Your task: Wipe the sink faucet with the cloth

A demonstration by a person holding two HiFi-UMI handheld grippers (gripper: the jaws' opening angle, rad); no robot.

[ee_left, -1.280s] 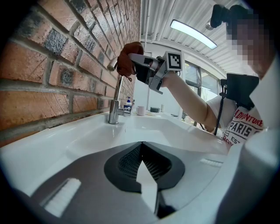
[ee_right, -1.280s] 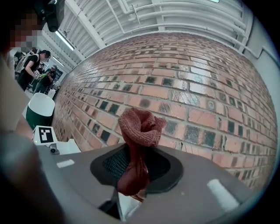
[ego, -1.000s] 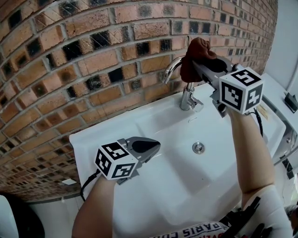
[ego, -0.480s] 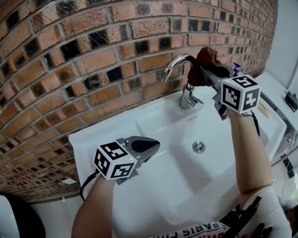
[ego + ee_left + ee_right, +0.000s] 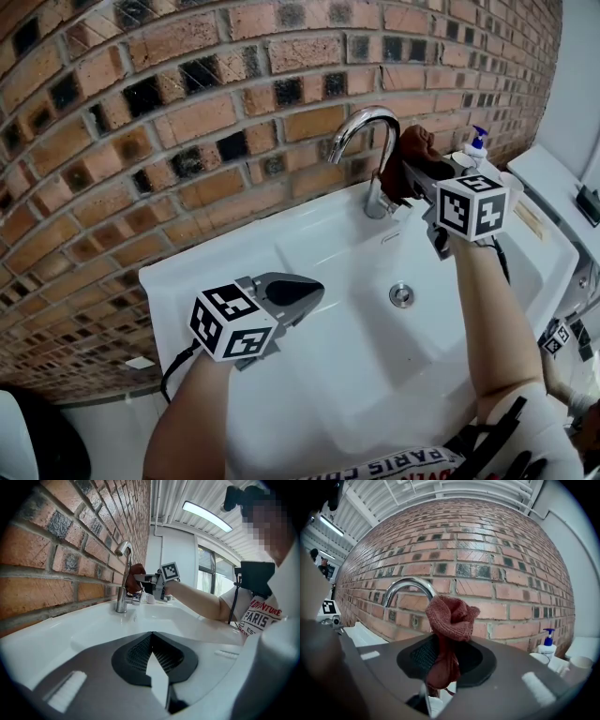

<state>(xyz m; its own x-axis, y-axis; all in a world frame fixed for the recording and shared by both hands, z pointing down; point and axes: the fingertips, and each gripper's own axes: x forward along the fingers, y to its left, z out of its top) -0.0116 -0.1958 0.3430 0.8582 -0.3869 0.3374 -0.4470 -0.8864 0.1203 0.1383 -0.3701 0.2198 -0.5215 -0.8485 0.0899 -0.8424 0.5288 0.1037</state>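
A chrome faucet (image 5: 366, 141) with a curved spout stands at the back of the white sink (image 5: 234, 253), against the brick wall. My right gripper (image 5: 405, 171) is shut on a reddish-brown cloth (image 5: 416, 150), (image 5: 447, 620) that presses against the faucet's upright part on its right side. The faucet's arch (image 5: 405, 587) shows behind the cloth in the right gripper view. My left gripper (image 5: 305, 295) hovers over the sink's left part, shut and holding nothing; the faucet (image 5: 123, 581) and cloth (image 5: 136, 577) lie far ahead of it.
A white pump bottle with a blue top (image 5: 476, 145), (image 5: 546, 644) stands on the sink's back right corner. The drain (image 5: 401, 295) sits in the middle of the basin. A white appliance (image 5: 562, 187) stands to the right of the sink.
My right gripper has carried the cloth from the top of the spout's arch down and to the right, to the faucet's upright part. The left gripper has stayed put.
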